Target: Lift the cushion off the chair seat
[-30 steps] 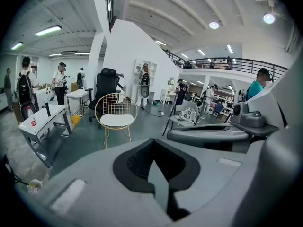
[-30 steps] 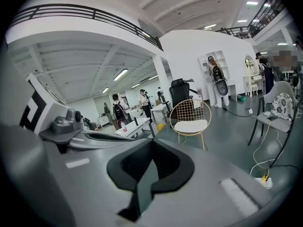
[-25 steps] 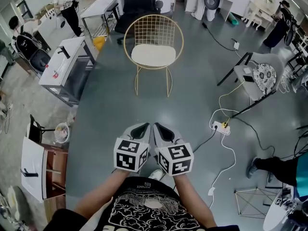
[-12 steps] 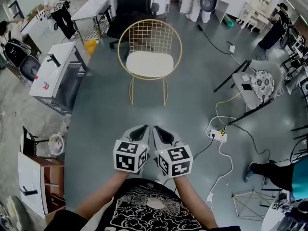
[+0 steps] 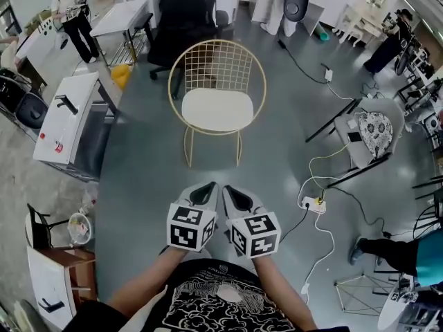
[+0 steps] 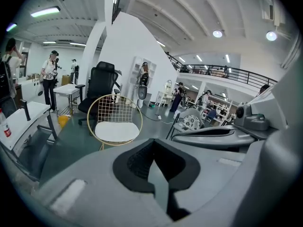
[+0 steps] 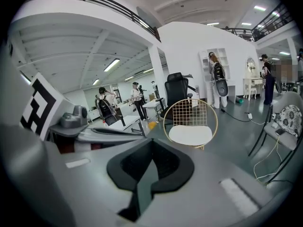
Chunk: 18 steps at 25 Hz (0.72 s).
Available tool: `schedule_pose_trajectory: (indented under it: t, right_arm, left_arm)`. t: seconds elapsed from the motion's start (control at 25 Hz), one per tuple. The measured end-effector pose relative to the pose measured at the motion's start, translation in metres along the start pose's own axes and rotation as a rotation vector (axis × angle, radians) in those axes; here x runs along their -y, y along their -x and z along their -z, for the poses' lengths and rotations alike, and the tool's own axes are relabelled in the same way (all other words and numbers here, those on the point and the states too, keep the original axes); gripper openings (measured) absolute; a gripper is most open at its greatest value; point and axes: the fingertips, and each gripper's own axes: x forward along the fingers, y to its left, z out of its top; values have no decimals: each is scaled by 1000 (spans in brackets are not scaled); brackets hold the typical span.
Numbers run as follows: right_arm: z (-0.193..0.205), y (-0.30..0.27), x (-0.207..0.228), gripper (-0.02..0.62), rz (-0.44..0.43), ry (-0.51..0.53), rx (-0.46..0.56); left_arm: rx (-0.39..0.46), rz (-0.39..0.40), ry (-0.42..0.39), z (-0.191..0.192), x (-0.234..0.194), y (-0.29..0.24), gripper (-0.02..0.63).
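A white cushion (image 5: 217,109) lies on the seat of a gold wire chair (image 5: 217,64) out on the grey floor. It also shows in the left gripper view as the cushion (image 6: 117,131) and in the right gripper view as the cushion (image 7: 190,135). My left gripper (image 5: 205,192) and right gripper (image 5: 228,194) are held side by side in front of my body, well short of the chair and pointing at it. Both are shut with nothing between their jaws, as the left gripper (image 6: 154,163) and right gripper (image 7: 149,167) views show.
A black office chair (image 5: 187,12) stands right behind the gold chair. A white table (image 5: 66,116) is at the left. A power strip (image 5: 313,204) with cables lies on the floor at the right, near a folding chair with a patterned cushion (image 5: 377,124). People (image 5: 73,16) stand far back left.
Both grippers have moved forward together toward the gold chair, which now looks larger and closer in the head view. The jaws stay shut.
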Motion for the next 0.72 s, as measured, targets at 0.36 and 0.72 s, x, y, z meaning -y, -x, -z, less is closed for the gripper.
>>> schedule_pose_trajectory:
  t: [0.36, 0.72]
  right_arm:
    - [-20, -38, 9, -3, 38, 8, -2]
    - [-42, -70, 38, -3, 18, 6, 4]
  left_arm:
    - [-13, 48, -9, -24, -30, -23, -2]
    - [-14, 19, 19, -40, -51, -54, -2]
